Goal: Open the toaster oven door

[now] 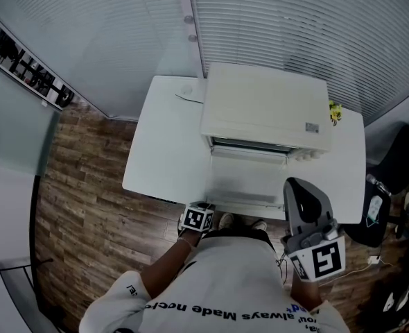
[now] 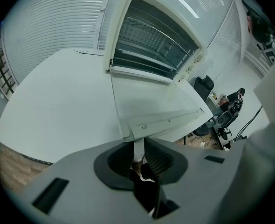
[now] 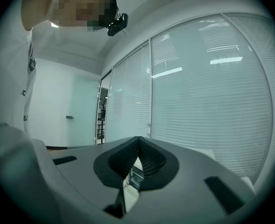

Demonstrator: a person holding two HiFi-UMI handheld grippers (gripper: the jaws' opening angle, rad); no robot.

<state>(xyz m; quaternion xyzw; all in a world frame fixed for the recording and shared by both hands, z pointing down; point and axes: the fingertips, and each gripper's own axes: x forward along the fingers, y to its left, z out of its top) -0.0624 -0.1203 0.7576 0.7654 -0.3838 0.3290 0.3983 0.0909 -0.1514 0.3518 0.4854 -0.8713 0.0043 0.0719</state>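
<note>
Bright, even, cool light fills all three views. In the head view the cream box-shaped toaster oven (image 1: 267, 106) washes out against the white surface (image 1: 166, 151), with only faint shadows. Both gripper views bulge fisheye-style and darken to black corners. Pale strip-light streaks glare on the slatted glass wall (image 3: 212, 78).

Head view looks steeply down on toaster oven (image 1: 267, 106) and table (image 1: 163, 151); left gripper view, close at the door (image 2: 151, 111) edge, shares both; right gripper view faces level at blinds (image 3: 212, 87)
</note>
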